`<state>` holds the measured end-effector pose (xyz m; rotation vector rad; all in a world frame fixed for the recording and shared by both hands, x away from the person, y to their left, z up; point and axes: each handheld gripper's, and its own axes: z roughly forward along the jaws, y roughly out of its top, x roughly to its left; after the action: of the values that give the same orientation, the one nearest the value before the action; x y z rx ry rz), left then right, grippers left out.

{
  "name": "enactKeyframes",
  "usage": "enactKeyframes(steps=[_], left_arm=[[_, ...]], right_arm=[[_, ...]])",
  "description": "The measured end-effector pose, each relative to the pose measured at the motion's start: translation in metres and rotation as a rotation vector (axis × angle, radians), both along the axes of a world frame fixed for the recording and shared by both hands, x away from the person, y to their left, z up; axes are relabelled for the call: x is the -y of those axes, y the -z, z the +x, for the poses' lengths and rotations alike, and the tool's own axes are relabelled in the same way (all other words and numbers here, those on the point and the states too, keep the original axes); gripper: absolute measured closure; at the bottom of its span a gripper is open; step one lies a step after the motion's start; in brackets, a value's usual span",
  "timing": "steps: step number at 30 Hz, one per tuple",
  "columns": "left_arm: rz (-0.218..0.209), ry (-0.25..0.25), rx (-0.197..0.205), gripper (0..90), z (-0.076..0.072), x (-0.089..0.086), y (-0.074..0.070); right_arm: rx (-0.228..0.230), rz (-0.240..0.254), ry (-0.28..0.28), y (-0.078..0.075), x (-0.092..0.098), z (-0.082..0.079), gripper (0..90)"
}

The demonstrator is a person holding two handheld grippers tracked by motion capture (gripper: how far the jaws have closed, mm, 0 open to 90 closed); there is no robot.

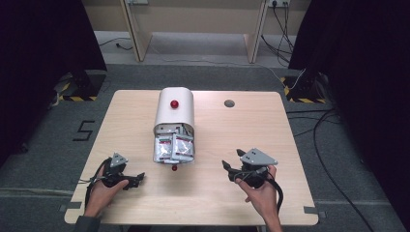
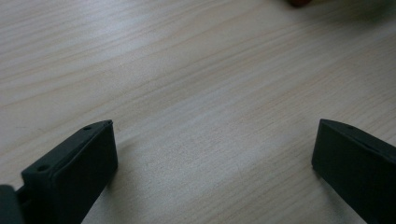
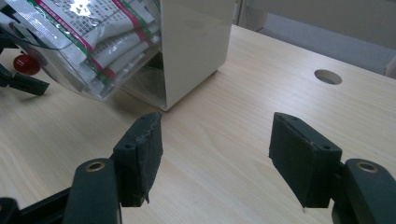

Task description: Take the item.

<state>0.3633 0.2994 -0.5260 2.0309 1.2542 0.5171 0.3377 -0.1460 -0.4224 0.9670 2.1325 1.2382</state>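
A white round-topped box point(image 1: 174, 111) with a red knob point(image 1: 174, 103) stands on the wooden table point(image 1: 241, 125). Its clear drawer point(image 1: 173, 149) is pulled out toward me and holds several white sachets with red and green print point(image 3: 93, 28). A second red knob point(image 1: 174, 167) marks the drawer's front. My left gripper point(image 1: 138, 180) rests left of the drawer, jaws wide open over bare wood point(image 2: 215, 123). My right gripper point(image 1: 232, 158) is to the right of the drawer, open with nothing between its jaws point(image 3: 215, 116), pointing toward the box point(image 3: 196, 42).
A round cable hole point(image 1: 229, 103) sits in the table behind and right of the box. Black curtains flank both sides. Cables point(image 1: 319, 145) trail over the grey floor at the right. A pale wooden frame point(image 1: 140, 29) stands beyond the table.
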Motion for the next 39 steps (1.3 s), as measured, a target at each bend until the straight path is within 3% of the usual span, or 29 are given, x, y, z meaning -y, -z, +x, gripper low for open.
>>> enactKeyframes(steps=[25, 39], left_arm=[[-0.002, -0.001, 0.001, 0.0, 0.000, 0.000, 0.000], [-0.002, -0.001, 0.001, 0.0, 0.000, 0.000, 0.000]], right_arm=[[0.030, 0.012, -0.077, -0.017, -0.032, 0.006, 38.0], [0.046, 0.019, -0.087, -0.023, -0.038, 0.007, 39.5]])
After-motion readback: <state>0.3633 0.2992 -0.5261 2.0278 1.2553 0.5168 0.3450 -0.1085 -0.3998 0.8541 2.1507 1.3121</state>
